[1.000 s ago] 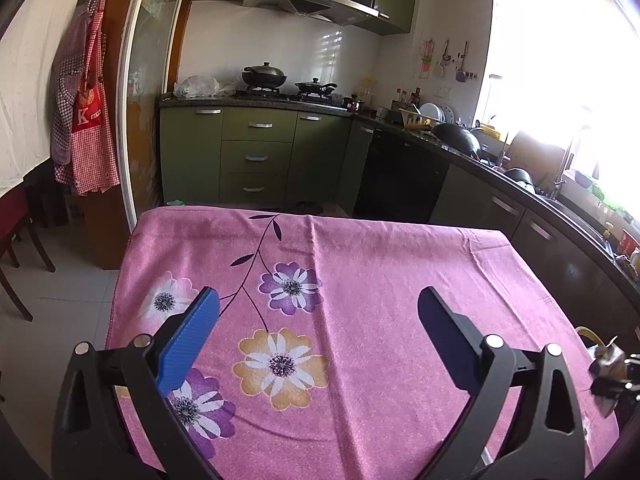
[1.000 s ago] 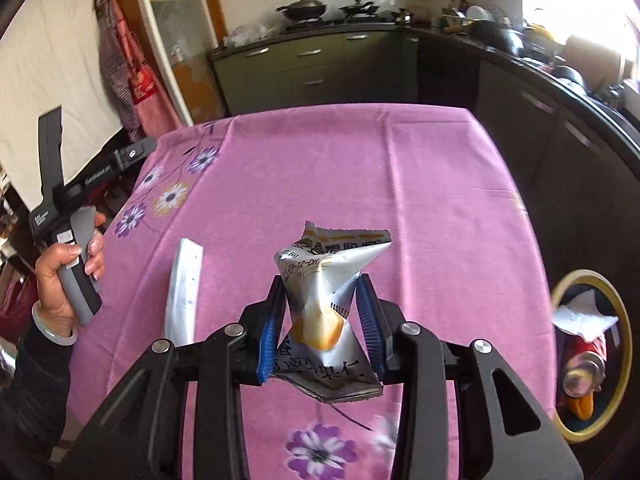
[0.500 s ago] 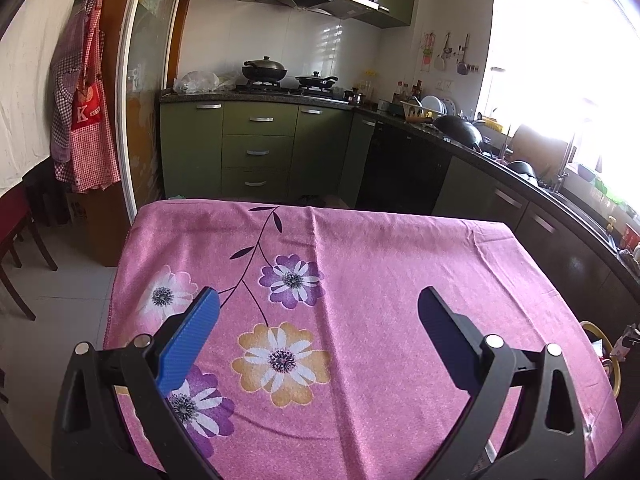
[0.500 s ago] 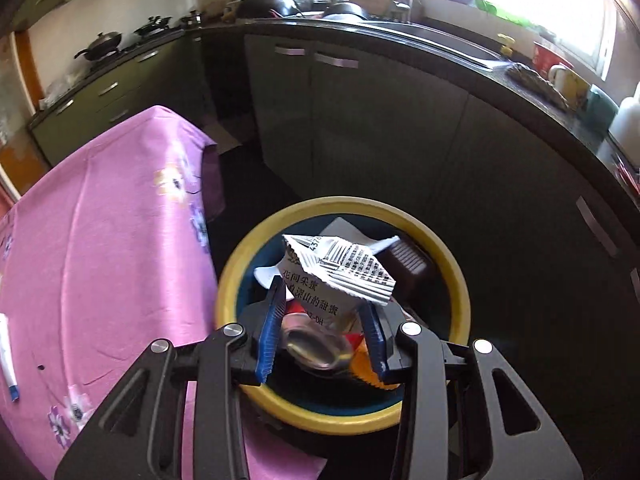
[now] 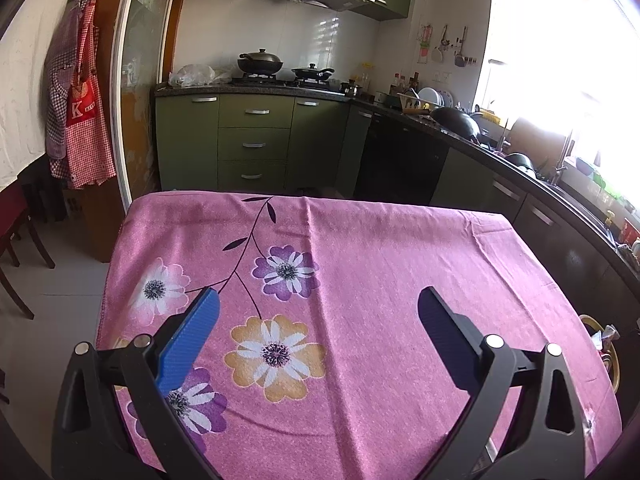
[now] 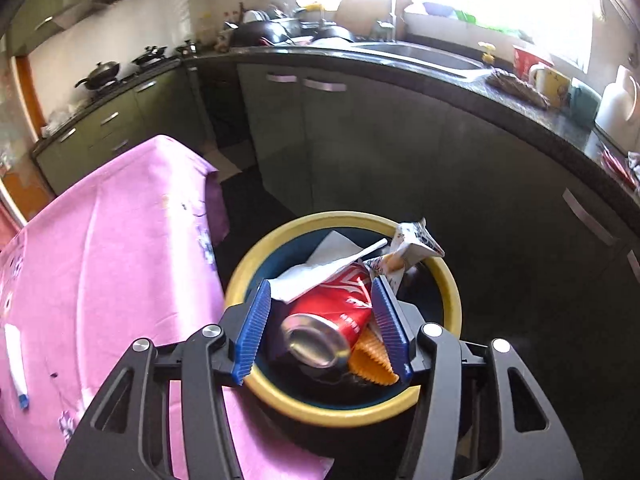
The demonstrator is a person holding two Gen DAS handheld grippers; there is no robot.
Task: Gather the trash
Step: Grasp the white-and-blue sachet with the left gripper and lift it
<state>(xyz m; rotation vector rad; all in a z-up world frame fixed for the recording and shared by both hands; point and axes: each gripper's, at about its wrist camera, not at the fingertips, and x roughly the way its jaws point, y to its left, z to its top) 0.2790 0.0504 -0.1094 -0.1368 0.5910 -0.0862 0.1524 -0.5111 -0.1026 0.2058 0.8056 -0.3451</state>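
right wrist view: the right gripper (image 6: 324, 328) hangs over a yellow-rimmed bin (image 6: 450, 284), its jaws just opened and empty. a crumpled snack wrapper (image 6: 416, 246) lies on the bin's far rim, beyond a red can (image 6: 340, 308) and white paper (image 6: 320, 266). left wrist view: the left gripper (image 5: 318, 312) hovers spread wide over the pink floral tablecloth (image 5: 380, 264)

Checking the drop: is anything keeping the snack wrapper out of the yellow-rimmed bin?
Nothing visible. The right hand-held gripper has just been opening its jaws and holds nothing; the wrapper leans on the bin's far rim.
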